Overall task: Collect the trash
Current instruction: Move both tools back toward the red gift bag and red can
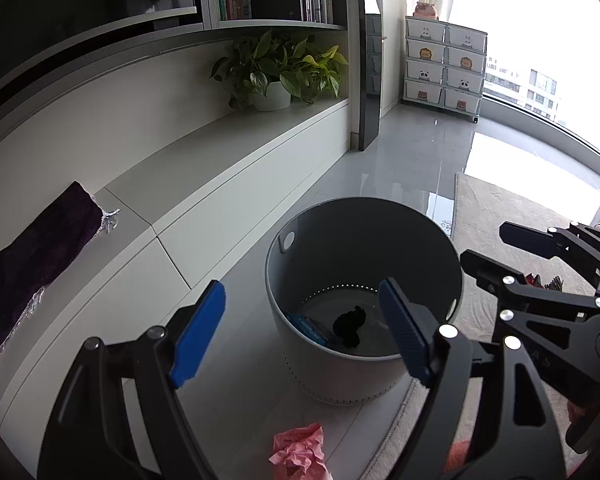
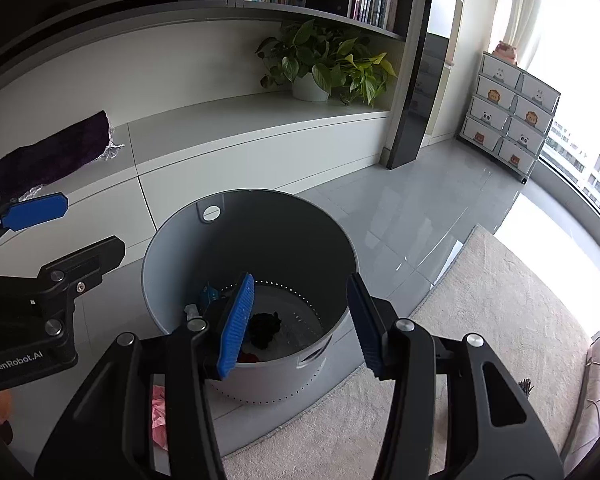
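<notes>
A round grey trash bin (image 1: pixel 432 248) stands on the floor; it also shows in the right wrist view (image 2: pixel 172 252). Inside lie a black crumpled item (image 1: pixel 350 326), a blue packet (image 1: pixel 310 328) and a red scrap (image 2: pixel 248 358). A crumpled pink paper (image 1: pixel 300 450) lies on the floor in front of the bin, seen also in the right wrist view (image 2: pixel 158 416). My left gripper (image 1: pixel 300 330) is open and empty, above the bin's left side. My right gripper (image 2: pixel 302 324) is open and empty over the bin's mouth.
A long white low cabinet (image 1: pixel 204 184) runs behind the bin, with a purple cloth (image 1: pixel 32 264) and a potted plant (image 1: pixel 276 68). A beige rug (image 2: pixel 480 320) lies to the right. A drawer unit (image 1: pixel 444 66) stands by the window.
</notes>
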Available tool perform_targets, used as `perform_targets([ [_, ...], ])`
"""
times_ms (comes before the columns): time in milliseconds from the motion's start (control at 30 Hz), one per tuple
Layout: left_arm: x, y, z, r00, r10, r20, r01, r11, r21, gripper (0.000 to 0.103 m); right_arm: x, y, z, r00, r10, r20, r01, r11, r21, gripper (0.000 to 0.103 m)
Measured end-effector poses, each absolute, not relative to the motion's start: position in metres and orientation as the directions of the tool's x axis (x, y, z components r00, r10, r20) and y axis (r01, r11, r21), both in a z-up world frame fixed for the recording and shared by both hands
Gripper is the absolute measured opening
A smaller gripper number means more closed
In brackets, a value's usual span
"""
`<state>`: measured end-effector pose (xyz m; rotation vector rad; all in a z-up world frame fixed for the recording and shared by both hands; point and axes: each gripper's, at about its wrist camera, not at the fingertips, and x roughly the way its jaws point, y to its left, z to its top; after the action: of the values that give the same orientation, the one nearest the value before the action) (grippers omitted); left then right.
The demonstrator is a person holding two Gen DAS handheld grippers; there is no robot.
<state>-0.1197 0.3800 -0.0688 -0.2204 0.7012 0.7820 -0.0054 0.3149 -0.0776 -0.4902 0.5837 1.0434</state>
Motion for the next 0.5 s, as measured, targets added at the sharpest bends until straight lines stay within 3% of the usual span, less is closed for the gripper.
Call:
perform_targets([
  [500,-0.134,0.341,-0.109,0.489,0.518,-0.702,-0.706,0.707,0.030,0.079,0.000,0.260,-0.099,0.408,0.625,-0.665,-0.871,0.485,-0.078,0.047],
])
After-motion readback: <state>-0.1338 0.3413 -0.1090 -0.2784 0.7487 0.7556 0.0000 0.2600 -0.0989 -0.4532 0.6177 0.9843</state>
